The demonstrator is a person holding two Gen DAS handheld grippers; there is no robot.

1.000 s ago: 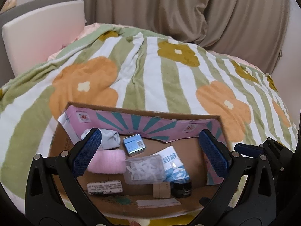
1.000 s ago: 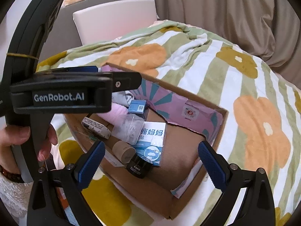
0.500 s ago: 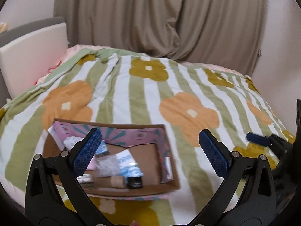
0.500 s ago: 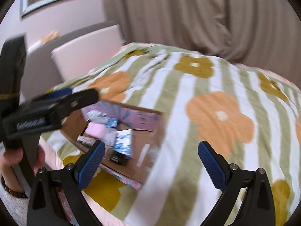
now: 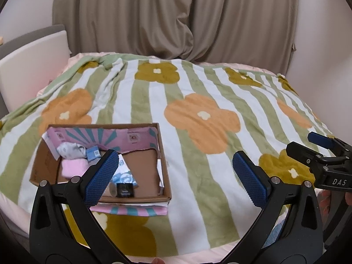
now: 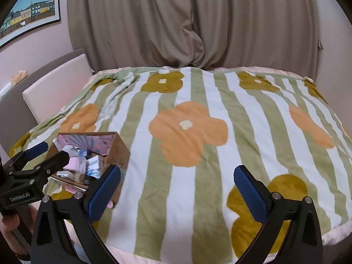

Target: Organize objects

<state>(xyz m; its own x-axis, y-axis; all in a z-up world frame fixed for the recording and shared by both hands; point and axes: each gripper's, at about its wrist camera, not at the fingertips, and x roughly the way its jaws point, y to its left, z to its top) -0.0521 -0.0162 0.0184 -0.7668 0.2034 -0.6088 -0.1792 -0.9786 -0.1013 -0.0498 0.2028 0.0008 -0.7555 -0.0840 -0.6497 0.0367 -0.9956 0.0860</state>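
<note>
An open cardboard box (image 5: 161, 176) with a pink patterned lining lies on the bed at the left; it also shows in the right wrist view (image 6: 120, 151). Inside are a grey sock bundle (image 5: 70, 149), a pink cloth (image 5: 73, 168), a small blue box (image 5: 92, 153), a blue-white packet (image 5: 123, 176) and a black jar (image 5: 125, 190). My left gripper (image 5: 173, 176) is open and empty, held back from the box's right side. My right gripper (image 6: 175, 187) is open and empty over the blanket, right of the box.
A green-and-white striped blanket with orange and olive flowers (image 5: 202, 118) covers the bed. A white padded headboard (image 5: 28, 70) stands at the left, brown curtains (image 5: 176, 17) behind. A framed picture (image 6: 28, 15) hangs on the wall at upper left.
Both grippers have pulled back and up from the box and swung right, so the box looks smaller and sits at the left. Both stay open and empty.
</note>
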